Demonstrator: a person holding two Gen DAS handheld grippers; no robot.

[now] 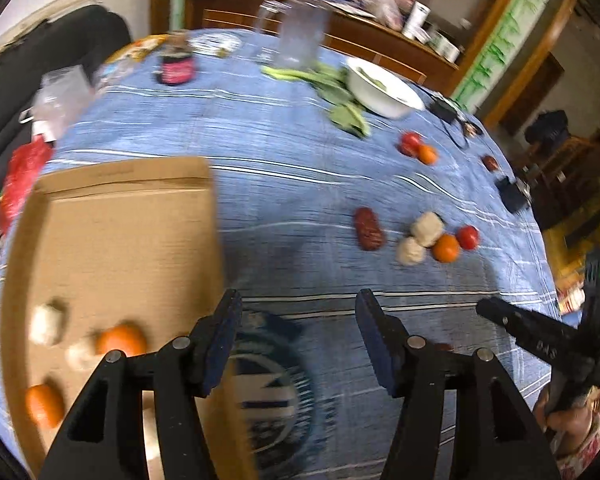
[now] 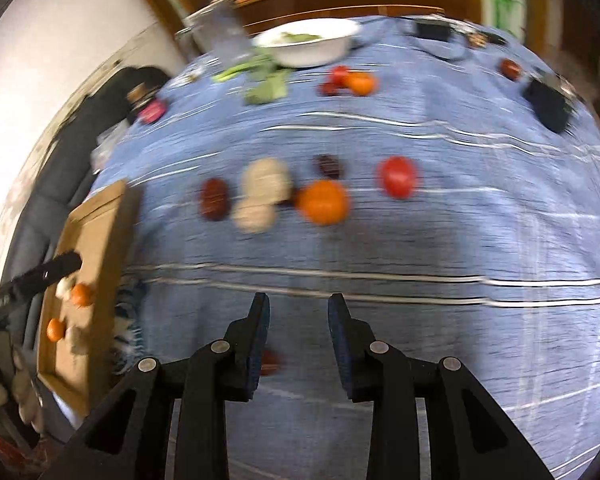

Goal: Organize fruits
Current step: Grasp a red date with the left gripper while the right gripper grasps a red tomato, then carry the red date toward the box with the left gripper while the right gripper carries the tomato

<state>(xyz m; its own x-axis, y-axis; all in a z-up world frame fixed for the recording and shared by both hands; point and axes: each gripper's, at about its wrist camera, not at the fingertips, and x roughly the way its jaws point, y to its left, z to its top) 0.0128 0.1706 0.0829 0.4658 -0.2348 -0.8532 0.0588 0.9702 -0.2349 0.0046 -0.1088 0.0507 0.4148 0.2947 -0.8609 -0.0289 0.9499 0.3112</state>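
Observation:
Loose fruit lies on the blue striped cloth (image 2: 420,260): an orange (image 2: 324,202), a red tomato (image 2: 398,176), a dark red fruit (image 2: 214,199) and two pale round ones (image 2: 266,180). A cardboard box (image 1: 132,240) at the left holds two oranges (image 1: 121,340) and pale fruit (image 1: 47,323). My left gripper (image 1: 298,320) hangs open and empty by the box's right wall. My right gripper (image 2: 299,312) stands narrowly open over bare cloth, nothing between its pads. A small red fruit (image 2: 270,361) peeks out behind its left finger.
A white bowl (image 1: 384,88) with greens beside it stands at the far side, near another tomato and orange (image 1: 418,148). A dark jar (image 1: 176,66), a clear container (image 1: 300,36), black devices (image 2: 550,106) and a cluttered wooden sideboard (image 1: 340,20) lie beyond. A black sofa flanks the left.

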